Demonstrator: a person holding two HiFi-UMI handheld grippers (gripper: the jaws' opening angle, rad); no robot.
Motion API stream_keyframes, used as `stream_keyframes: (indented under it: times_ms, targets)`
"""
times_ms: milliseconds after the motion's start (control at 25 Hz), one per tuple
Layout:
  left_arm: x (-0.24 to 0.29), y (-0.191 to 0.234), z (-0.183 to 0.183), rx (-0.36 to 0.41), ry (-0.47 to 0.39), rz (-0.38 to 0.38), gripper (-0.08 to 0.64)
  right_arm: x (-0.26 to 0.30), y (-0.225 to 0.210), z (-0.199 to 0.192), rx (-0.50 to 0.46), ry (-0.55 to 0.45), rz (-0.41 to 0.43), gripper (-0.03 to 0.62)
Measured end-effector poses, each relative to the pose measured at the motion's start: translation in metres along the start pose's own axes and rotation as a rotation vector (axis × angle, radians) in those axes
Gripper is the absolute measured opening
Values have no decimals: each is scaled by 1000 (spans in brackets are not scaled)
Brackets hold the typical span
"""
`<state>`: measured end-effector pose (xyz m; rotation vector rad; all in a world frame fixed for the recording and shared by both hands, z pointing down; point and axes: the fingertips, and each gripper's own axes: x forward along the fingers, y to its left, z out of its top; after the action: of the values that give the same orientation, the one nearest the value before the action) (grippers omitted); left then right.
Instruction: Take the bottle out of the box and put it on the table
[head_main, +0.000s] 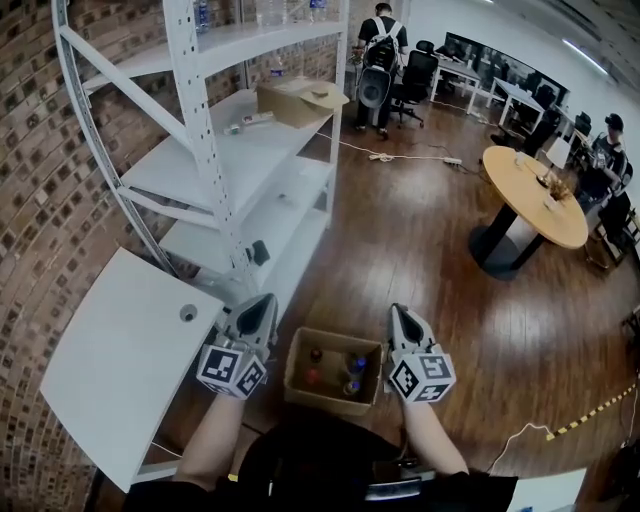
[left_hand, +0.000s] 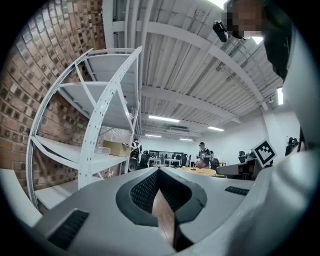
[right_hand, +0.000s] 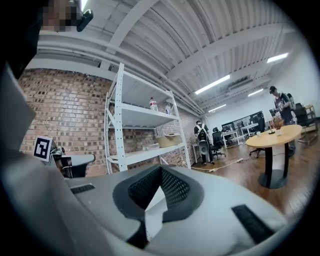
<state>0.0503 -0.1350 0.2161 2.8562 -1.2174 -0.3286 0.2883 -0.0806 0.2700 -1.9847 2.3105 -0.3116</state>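
An open cardboard box (head_main: 297, 385) stands on the wooden floor just in front of me, with several bottles (head_main: 353, 366) upright inside, their caps showing. My left gripper (head_main: 265, 304) hovers at the box's left side and my right gripper (head_main: 397, 311) at its right side, both held level and pointing away from me. Neither touches the box. In the left gripper view the left gripper (left_hand: 159, 170) has its jaw tips together with nothing between them. The right gripper (right_hand: 161, 169) looks the same in its own view. The white table (head_main: 110, 370) lies to the left.
A white metal shelf rack (head_main: 250, 160) rises ahead on the left, with a second cardboard box (head_main: 300, 100) on one shelf. A round wooden table (head_main: 535, 195) stands at the right. People and office chairs (head_main: 385, 60) are far back. A cable (head_main: 400, 155) crosses the floor.
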Motion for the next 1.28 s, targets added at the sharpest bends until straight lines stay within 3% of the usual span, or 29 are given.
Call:
stream_keyframes:
  times_ms: [320,840,1080,1280]
  targets:
    - [46,-15,-12,-10,2,13,-2,14,-38,-6,-31,64,11,3]
    - [95,-10,-23,-40,55,-90,-2,32,-49,3,-36,54,-66,3]
    - [98,1,-69,-66,161,-89,-2,46,-34,-34,-38,160,-43,3]
    - [77,12,-124,-135,268,-63,-2,46,-34,-99,-2,290,-53,3]
